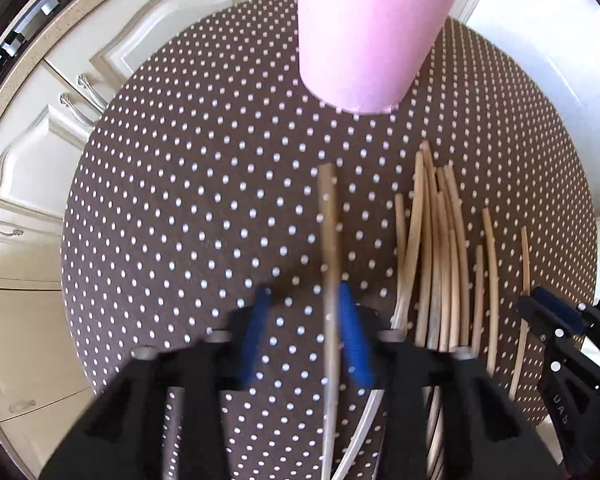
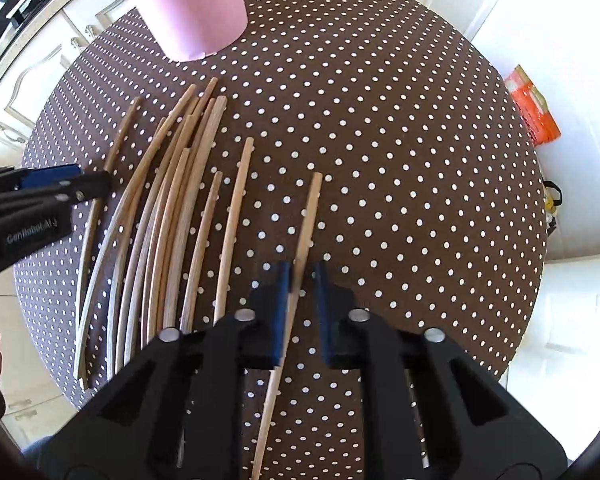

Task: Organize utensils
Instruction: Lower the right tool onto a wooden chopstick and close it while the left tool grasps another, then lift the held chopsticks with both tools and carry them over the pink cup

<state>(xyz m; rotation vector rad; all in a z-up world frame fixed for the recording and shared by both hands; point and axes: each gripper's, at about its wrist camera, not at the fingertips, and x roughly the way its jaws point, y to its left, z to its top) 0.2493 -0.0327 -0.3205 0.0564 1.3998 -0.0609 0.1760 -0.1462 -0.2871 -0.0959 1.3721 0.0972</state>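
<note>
Several wooden chopsticks (image 1: pixel 440 248) lie side by side on a round brown table with white dots (image 1: pixel 188 200). A tall pink cup (image 1: pixel 364 40) stands at the table's far side. My left gripper (image 1: pixel 306 332) points down over a single chopstick (image 1: pixel 330 240). That stick lies against the right blue pad, a gap shows at the left pad, and the pads are blurred. In the right wrist view my right gripper (image 2: pixel 302 296) is narrowed on another lone chopstick (image 2: pixel 308 216), right of the pile (image 2: pixel 172 200). The pink cup (image 2: pixel 188 4) and my left gripper (image 2: pixel 84 182) show there too.
White kitchen cabinets (image 1: pixel 40 152) with metal handles curve round the left of the table. An orange package (image 2: pixel 532 108) lies on the floor beyond the table's right edge (image 2: pixel 512 168). The right half of the tabletop holds nothing but cloth.
</note>
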